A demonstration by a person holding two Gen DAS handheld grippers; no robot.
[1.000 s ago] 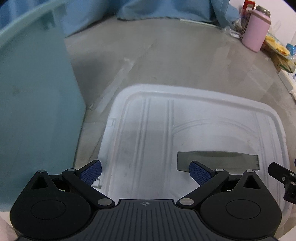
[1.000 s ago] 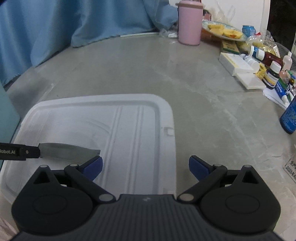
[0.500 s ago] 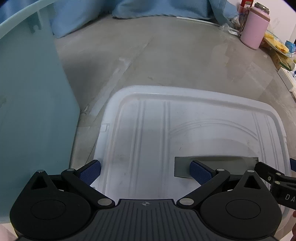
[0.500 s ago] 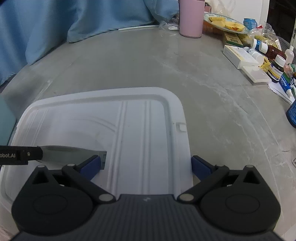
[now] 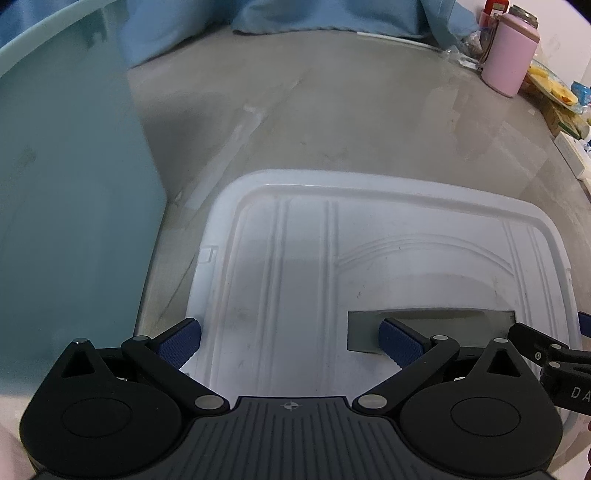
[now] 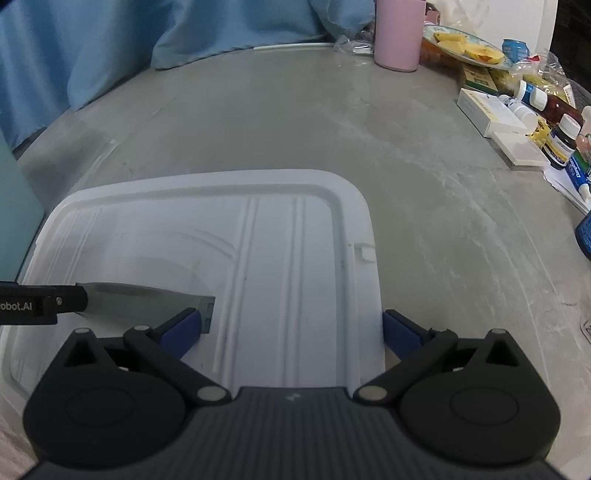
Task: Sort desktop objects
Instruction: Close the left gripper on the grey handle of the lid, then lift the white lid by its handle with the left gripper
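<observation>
A white plastic box lid (image 5: 424, 236) lies flat on the grey table; it also shows in the right wrist view (image 6: 207, 214). A grey rectangular label patch (image 5: 436, 325) sits near its front edge, seen also in the right wrist view (image 6: 147, 299). My left gripper (image 5: 290, 341) is open, its fingers straddling the lid's front left part. My right gripper (image 6: 290, 330) is open, straddling the lid's right edge. The right gripper's body (image 5: 554, 365) shows at the left view's right edge, and the left gripper's body (image 6: 33, 302) at the right view's left edge.
A pale green translucent bin (image 5: 66, 192) stands left of the lid. A pink tumbler (image 6: 399, 33), a plate of fruit (image 6: 465, 46), white boxes (image 6: 491, 110) and several bottles (image 6: 561, 140) crowd the table's back right. Blue cloth (image 6: 110, 44) hangs behind.
Both grippers have moved a little nearer the lid's front and lower. Jaws stay open. The lid has not moved.
</observation>
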